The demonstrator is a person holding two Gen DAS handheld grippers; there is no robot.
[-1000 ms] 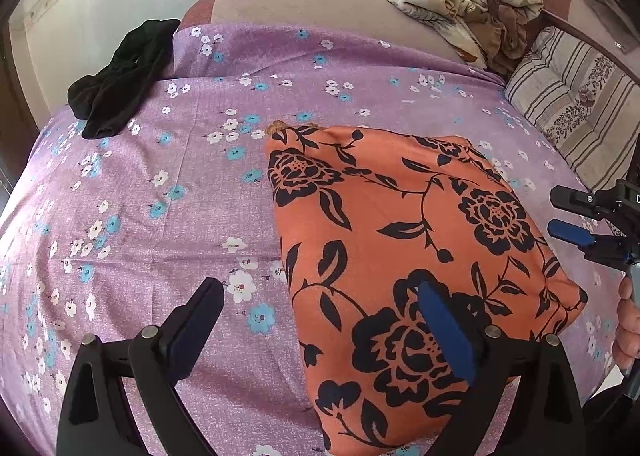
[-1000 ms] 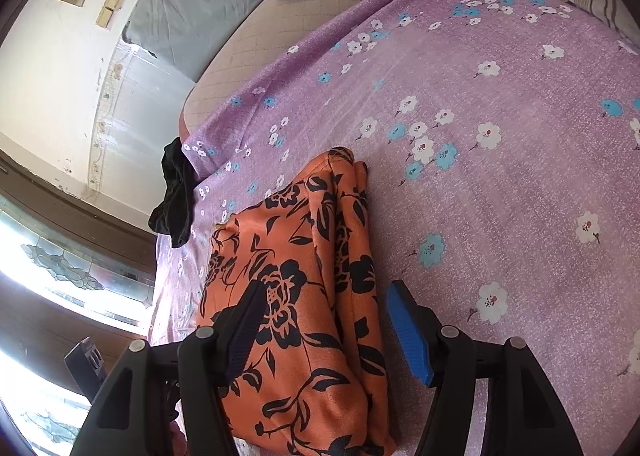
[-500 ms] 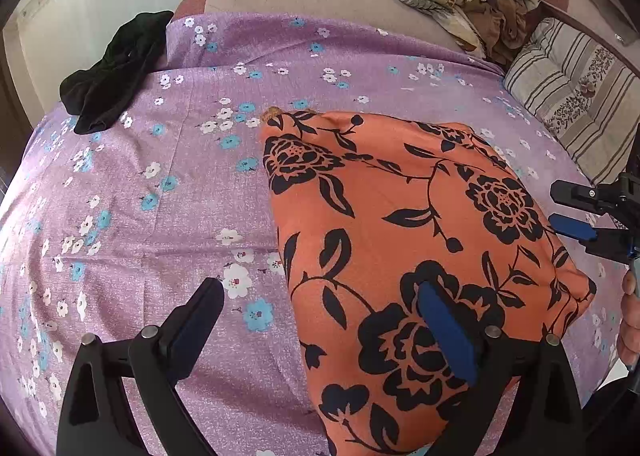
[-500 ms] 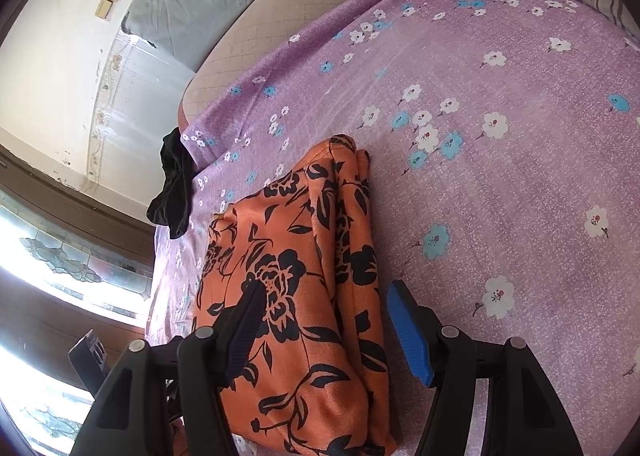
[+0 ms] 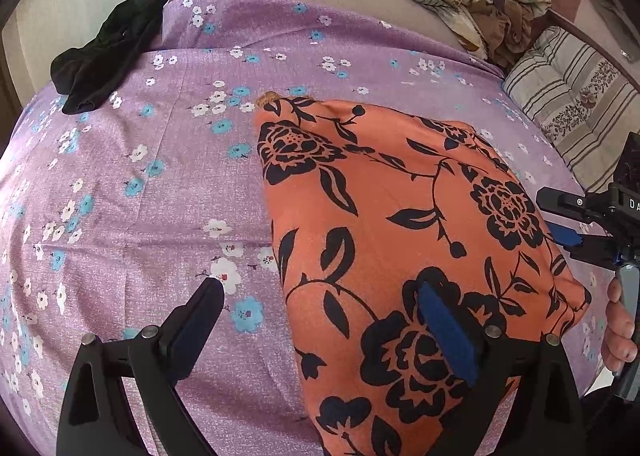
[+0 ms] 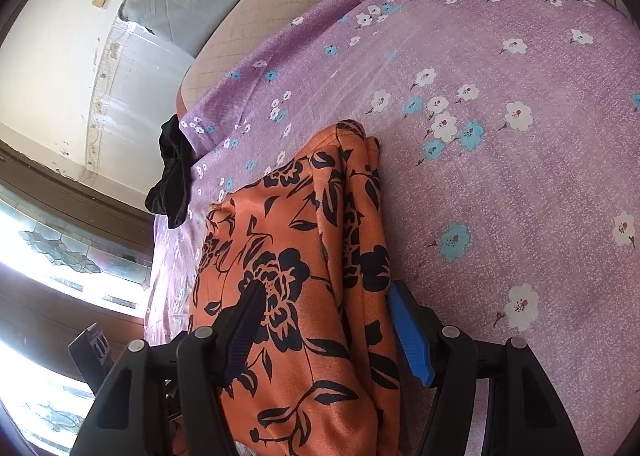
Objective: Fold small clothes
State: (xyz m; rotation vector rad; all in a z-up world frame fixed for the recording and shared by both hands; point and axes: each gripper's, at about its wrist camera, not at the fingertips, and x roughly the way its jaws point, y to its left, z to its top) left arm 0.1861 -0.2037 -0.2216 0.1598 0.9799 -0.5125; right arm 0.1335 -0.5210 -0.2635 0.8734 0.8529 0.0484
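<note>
The orange floral garment (image 5: pixel 400 224) lies folded on the purple bedsheet (image 5: pixel 160 196). Both the left gripper (image 5: pixel 320 320) and right gripper (image 6: pixel 324 320) hang with jaws spread, gripping nothing. Pinching only the top layer could drag the stacked folds apart.

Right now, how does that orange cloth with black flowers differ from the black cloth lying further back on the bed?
The orange floral garment is folded into a flat, neat-edged block; the black garment lies crumpled in a heap. The orange one has a black flower print; the black one looks plain. The orange one sits by both open grippers; the black one lies at the far edge of the purple flowered bedsheet. Both rest on that sheet.
</note>
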